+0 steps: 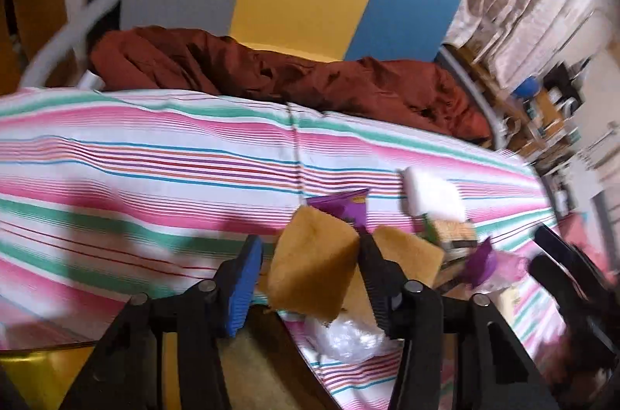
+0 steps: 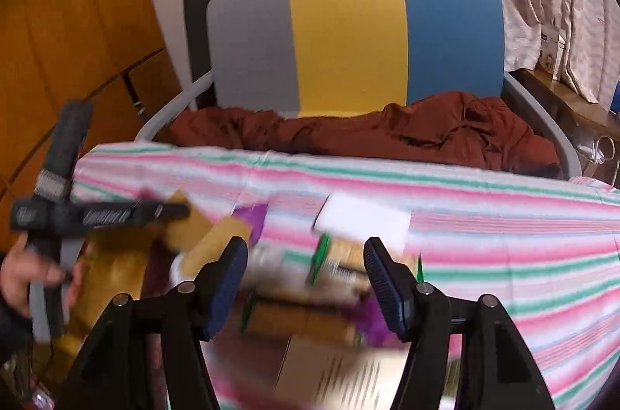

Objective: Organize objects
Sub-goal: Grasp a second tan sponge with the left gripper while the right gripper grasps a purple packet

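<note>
two sponges, two grippers over the striped bench

two tan sponges show in the left wrist view: sponge one (image 1: 312, 262) sits between the fingers of the left gripper (image 1: 310, 278), against the black finger on the right, with a gap to the blue-padded finger (image 1: 242, 288); the fingers stand apart. sponge two (image 1: 410, 259) lies just beyond that black finger. near them on the striped cloth (image 1: 155, 169) of the bench are one white block (image 1: 430, 195), one purple packet (image 1: 347, 206) and one crumpled clear plastic bag (image 1: 347, 338).

the right gripper (image 2: 306, 274) hovers tilted over a blurred heap of boxes (image 2: 310, 317), fingers wide apart, holding nothing. at the left edge of its view a hand (image 2: 23, 278) grips the other tool's handle. behind the bench stands one chair (image 2: 348, 38) with grey, yellow and blue stripes, with a rust-red cloth (image 2: 387, 135) on its seat.
</note>
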{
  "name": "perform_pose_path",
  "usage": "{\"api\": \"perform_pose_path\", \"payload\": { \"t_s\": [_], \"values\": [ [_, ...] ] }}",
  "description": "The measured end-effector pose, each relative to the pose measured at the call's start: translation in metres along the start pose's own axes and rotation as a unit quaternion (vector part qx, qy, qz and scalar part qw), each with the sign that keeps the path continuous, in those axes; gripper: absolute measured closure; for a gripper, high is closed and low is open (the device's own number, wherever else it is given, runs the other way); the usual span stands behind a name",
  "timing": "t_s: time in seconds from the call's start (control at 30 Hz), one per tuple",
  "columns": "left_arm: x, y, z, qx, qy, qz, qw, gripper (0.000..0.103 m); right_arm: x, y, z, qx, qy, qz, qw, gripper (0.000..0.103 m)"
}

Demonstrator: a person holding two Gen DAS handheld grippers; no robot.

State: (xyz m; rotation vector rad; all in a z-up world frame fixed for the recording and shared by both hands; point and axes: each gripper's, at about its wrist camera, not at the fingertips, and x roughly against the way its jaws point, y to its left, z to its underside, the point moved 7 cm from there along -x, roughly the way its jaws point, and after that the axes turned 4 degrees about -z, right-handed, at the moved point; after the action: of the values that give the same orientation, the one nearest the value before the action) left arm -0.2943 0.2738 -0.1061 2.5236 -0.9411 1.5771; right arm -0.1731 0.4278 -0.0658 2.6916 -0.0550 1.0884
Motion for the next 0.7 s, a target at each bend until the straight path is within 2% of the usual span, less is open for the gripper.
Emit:
{"api": "perform_pose_path", "payload": {
  "t_s": [0.07,0.17,0.3,0.37,0.47,0.5,0.57,0.7],
  "values": [
    [0.001,-0.003,-0.001,-0.009,-0.009,0.005,0.9999,0.060,-0.022,0.004,-0.011,-0.005,0.023,-0.019,1.000,0.040],
    [0.008,-0.001,-0.002,-0.010,-0.024,0.010,0.9996,0.062,-0.068,0.018,-0.028,-0.019,0.068,-0.069,0.995,0.040],
    [0.022,0.012,-0.006,0.020,-0.043,0.024,0.9986,0.063,-0.117,0.039,-0.031,-0.010,0.134,-0.096,0.986,0.040],
    [0.032,0.017,-0.008,0.035,-0.054,0.033,0.9974,0.062,-0.142,0.050,-0.020,0.011,0.188,-0.084,0.979,0.040],
    [0.046,0.020,-0.011,0.036,-0.069,0.028,0.9965,0.062,-0.161,0.064,0.001,0.050,0.226,-0.068,0.970,0.041],
    [0.051,0.019,-0.011,0.038,-0.072,0.032,0.9961,0.062,-0.165,0.065,0.009,0.065,0.238,-0.050,0.968,0.044],
    [0.063,0.019,-0.009,0.042,-0.083,0.032,0.9951,0.062,-0.161,0.066,0.015,0.091,0.221,-0.031,0.971,0.056],
    [0.093,0.016,0.006,0.043,-0.104,0.034,0.9930,0.062,-0.131,0.055,0.030,0.066,0.213,-0.015,0.975,0.057]
  ]
}}
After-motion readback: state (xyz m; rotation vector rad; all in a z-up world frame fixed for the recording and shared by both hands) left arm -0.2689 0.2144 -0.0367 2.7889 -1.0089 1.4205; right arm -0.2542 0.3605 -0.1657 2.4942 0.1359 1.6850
